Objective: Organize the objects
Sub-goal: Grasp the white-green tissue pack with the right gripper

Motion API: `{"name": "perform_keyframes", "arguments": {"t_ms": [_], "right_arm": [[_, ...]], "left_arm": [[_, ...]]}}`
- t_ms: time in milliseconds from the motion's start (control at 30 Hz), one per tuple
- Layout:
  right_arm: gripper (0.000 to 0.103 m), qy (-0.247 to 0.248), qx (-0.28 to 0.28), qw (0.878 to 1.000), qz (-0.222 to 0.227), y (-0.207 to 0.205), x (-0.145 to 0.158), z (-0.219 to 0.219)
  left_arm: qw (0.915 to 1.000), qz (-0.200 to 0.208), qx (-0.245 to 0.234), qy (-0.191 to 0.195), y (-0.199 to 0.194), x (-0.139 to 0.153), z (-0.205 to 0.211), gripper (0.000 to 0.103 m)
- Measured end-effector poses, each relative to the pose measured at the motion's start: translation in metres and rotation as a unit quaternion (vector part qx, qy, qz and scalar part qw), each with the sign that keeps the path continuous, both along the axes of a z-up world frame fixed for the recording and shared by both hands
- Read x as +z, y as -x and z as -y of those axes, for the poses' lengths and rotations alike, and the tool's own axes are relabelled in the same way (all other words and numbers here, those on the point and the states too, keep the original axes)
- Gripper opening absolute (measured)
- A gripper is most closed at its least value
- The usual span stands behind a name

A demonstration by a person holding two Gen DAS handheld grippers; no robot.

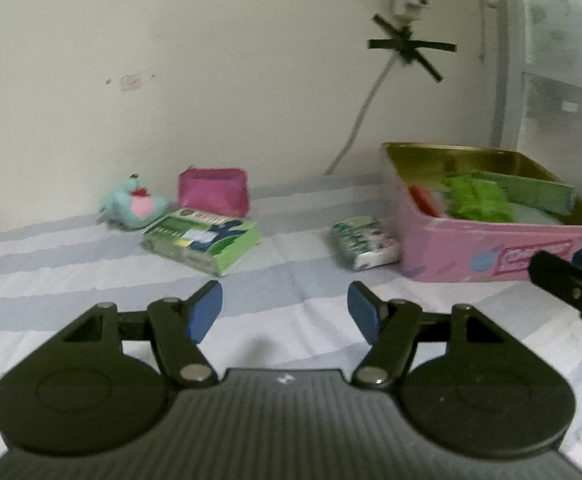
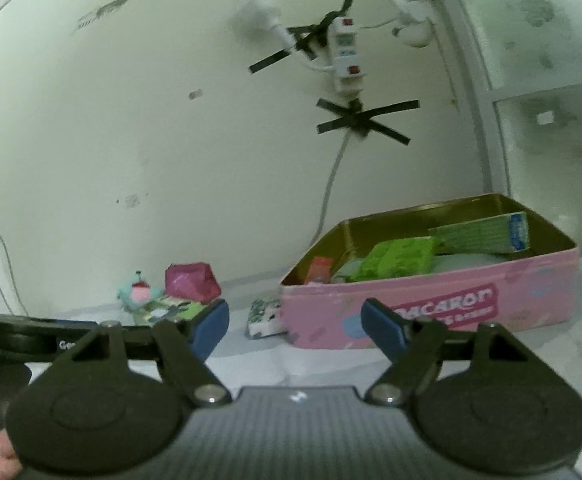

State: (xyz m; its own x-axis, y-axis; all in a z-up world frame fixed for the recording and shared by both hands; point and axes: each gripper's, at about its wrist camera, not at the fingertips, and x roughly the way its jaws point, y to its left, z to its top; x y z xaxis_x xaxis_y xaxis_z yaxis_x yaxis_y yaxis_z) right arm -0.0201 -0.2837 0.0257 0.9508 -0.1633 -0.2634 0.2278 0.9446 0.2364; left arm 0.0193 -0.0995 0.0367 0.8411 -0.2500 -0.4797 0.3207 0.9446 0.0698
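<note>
A pink tin box (image 1: 503, 248) (image 2: 451, 300) stands at the right and holds a bright green packet (image 1: 477, 200) (image 2: 399, 258), a green carton (image 2: 487, 234) and a red item (image 1: 423, 200). On the striped sheet lie a small green-white pack (image 1: 361, 248) (image 2: 265, 316) beside the box, a green box (image 1: 203, 240), a magenta pouch (image 1: 213, 190) (image 2: 191, 282) and a teal plush toy (image 1: 131, 204) (image 2: 139, 292). My left gripper (image 1: 285, 310) is open and empty above the sheet. My right gripper (image 2: 295, 324) is open and empty in front of the tin box.
The wall behind has a taped power strip (image 2: 347, 56) with a hanging white cable (image 1: 355, 132). A window frame (image 2: 487, 100) stands at the right. The right gripper's finger (image 1: 571, 284) shows at the left wrist view's right edge.
</note>
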Motion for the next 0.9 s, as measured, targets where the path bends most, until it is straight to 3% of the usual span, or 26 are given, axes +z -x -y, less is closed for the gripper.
{"name": "perform_keyframes", "arguments": {"t_ms": [267,400,500,567,733,833,900], "right_arm": [[0.07,0.051,0.05,0.997,-0.04,-0.034,-0.007,-0.037],[0.066,0.12,0.082,0.987,-0.069,-0.069,-0.007,-0.065],[0.062,0.195,0.116,0.968,-0.111,-0.118,0.002,-0.082],[0.062,0.217,0.136,0.952,-0.17,-0.168,0.012,-0.083],[0.063,0.19,0.144,0.914,-0.329,-0.295,0.021,-0.067],[0.063,0.187,0.129,0.892,-0.391,-0.335,0.007,-0.06],[0.061,0.215,0.119,0.868,-0.432,-0.353,-0.008,-0.06]], "left_arm": [[0.9971,-0.017,0.074,0.011,-0.04,-0.029,-0.054,0.072],[0.9937,-0.025,0.103,0.036,-0.057,-0.041,-0.082,0.072],[0.9916,-0.04,0.106,0.063,-0.064,-0.05,-0.092,0.072],[0.9901,-0.052,0.104,0.08,-0.066,-0.05,-0.096,0.072],[0.9899,-0.046,0.099,0.091,-0.061,-0.048,-0.094,0.073],[0.9884,-0.052,0.101,0.1,-0.063,-0.049,-0.097,0.074],[0.9868,-0.061,0.104,0.108,-0.065,-0.049,-0.099,0.074]]}}
